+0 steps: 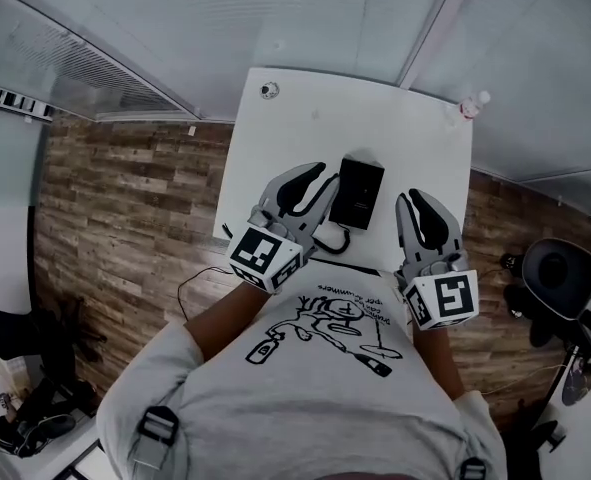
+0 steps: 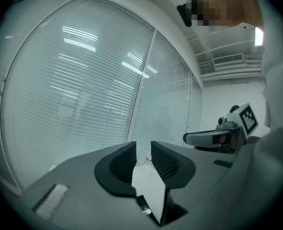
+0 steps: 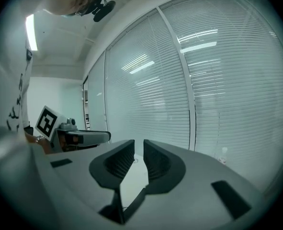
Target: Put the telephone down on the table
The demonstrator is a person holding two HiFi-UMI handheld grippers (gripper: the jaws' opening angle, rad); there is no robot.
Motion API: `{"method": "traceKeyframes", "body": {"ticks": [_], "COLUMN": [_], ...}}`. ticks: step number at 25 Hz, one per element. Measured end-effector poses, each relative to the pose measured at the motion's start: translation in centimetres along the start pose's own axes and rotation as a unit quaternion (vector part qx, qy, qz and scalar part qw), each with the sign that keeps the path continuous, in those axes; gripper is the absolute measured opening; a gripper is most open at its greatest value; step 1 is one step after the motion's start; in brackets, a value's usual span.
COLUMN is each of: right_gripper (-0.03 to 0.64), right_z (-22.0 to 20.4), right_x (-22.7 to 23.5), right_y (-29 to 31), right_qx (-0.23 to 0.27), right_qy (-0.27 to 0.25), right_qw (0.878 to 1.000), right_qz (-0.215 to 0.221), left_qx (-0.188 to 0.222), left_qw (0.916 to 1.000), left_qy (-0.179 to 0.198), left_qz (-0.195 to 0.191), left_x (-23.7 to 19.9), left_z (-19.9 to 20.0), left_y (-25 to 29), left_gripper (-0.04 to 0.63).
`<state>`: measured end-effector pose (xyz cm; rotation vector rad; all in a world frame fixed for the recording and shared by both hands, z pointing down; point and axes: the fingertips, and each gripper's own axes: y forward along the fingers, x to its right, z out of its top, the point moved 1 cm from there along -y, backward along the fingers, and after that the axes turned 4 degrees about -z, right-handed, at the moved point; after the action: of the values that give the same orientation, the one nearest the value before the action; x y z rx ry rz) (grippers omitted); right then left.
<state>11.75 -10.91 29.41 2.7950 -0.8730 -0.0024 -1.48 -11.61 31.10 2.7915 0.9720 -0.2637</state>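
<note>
On the far left, dark bags point(image 1: 15, 333) lie on the wooden floor point(image 1: 125, 208). The white surface point(image 1: 305, 118) stands against a wall of closed blinds point(image 1: 225, 18), and a small round thing point(image 1: 268, 90) sits at its far left corner.

The left gripper point(image 1: 327, 175) is held over the near part of the surface and points away from the person. Its marker cube point(image 1: 265, 255) is nearest the body. In the left gripper view its jaws are drawn close together with only a thin gap, and nothing is between them.

The black telephone point(image 1: 356, 192) lies flat on the surface between the two grippers. From above, its left edge shows just beside the left gripper's tip. No gripper holds it. A dark cable point(image 1: 333, 240) curls from its near end toward the surface's near edge.

The right gripper point(image 1: 413, 196) is held to the right of the telephone, apart from it. Its jaws are also nearly together, with nothing between them.

A small bottle point(image 1: 472, 104) stands at the far right corner of the surface. A dark chair point(image 1: 560, 273) stands on the floor at the right.
</note>
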Motion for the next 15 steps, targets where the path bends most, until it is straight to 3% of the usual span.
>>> {"method": "traceKeyframes", "body": {"ticks": [15], "right_gripper": [0.047], "right_z": [0.88], "right_x": [0.23], "right_y": [0.1], "right_qx": [-0.001], "right_qy": [-0.014], "right_qw": [1.0], "right_qz": [-0.012], "left_qx": [-0.004], "left_qw": [0.9997], "left_qy": [0.022], "left_qz": [-0.011], "left_x": [0.96], "left_z": [0.56], "left_y": [0.35], "left_gripper": [0.087]}}
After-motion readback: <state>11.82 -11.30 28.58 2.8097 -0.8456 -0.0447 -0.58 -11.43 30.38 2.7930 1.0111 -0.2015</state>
